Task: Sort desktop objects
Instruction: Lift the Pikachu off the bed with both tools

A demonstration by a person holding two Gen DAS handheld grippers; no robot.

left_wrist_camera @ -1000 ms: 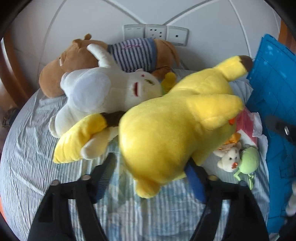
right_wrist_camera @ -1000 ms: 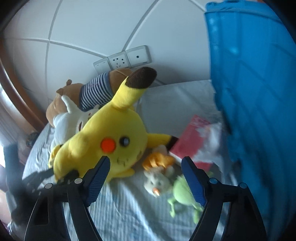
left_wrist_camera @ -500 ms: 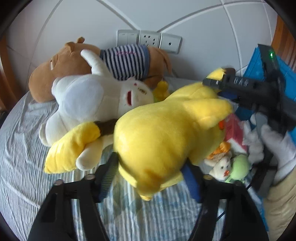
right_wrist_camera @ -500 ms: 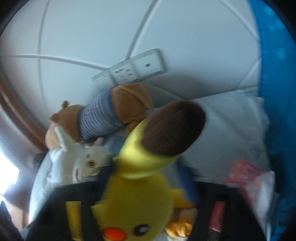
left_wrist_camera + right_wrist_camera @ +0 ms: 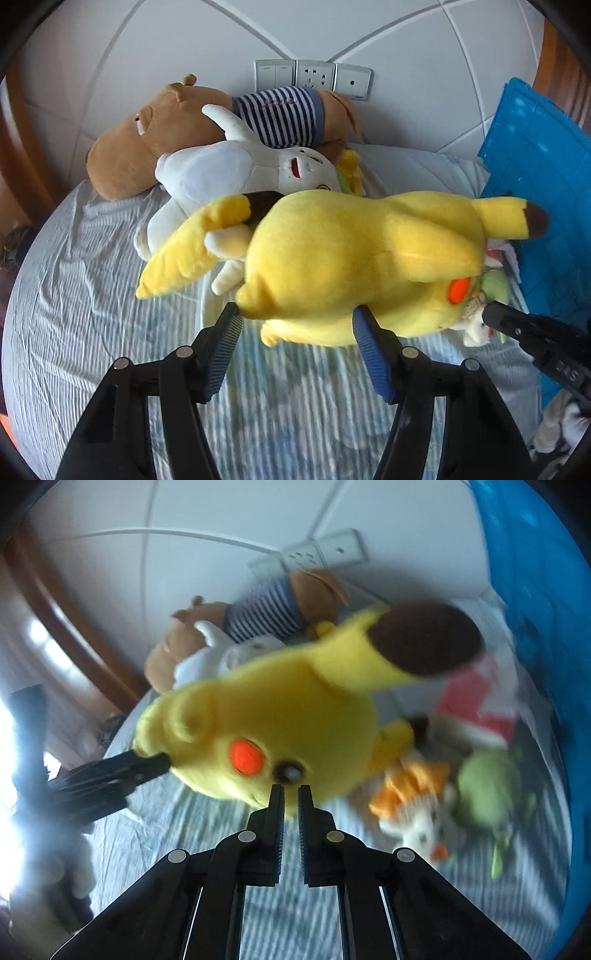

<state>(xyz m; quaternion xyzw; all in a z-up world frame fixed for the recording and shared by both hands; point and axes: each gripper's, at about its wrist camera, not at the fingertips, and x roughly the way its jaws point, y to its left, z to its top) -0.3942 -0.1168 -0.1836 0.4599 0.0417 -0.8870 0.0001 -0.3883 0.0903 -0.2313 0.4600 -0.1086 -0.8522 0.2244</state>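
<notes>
The yellow plush [image 5: 354,266] is bright and soft, with a dark-tipped ear, an orange cheek patch and a dark eye (blurred in the right wrist view); it lies sideways between the pads of the left gripper [image 5: 295,321], its lower body pressed on both sides, jaws about half open and lately widened a little; the right gripper [image 5: 291,794], angled downward, has just closed to a narrow slit on nothing, its tips just below the plush's face.
</notes>
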